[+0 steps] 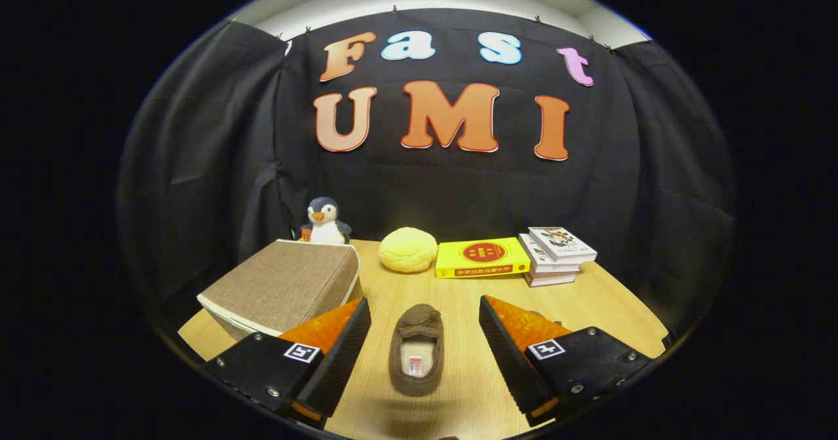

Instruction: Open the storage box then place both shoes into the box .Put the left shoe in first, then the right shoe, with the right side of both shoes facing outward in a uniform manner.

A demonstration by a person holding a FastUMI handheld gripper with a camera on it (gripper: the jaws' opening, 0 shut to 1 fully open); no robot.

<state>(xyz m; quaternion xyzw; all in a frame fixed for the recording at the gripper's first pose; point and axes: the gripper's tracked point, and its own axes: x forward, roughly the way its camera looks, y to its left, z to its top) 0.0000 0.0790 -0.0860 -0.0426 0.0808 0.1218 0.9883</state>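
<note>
A brown slipper-style shoe [416, 348] lies on the wooden table [458, 296], toe pointing away, its pale lining showing. It sits between my two fingers without touching either. My gripper [424, 309] is open wide, the fingers standing well apart on both sides of the shoe. The storage box [281, 287], covered in brown woven fabric with a pale rim, stands just beyond my left finger with its lid down.
Along the back of the table stand a penguin plush [325, 220], a round yellow cushion [408, 249], a yellow book [482, 257] and a small stack of books [556, 255]. Black cloth walls close in the booth behind and at both sides.
</note>
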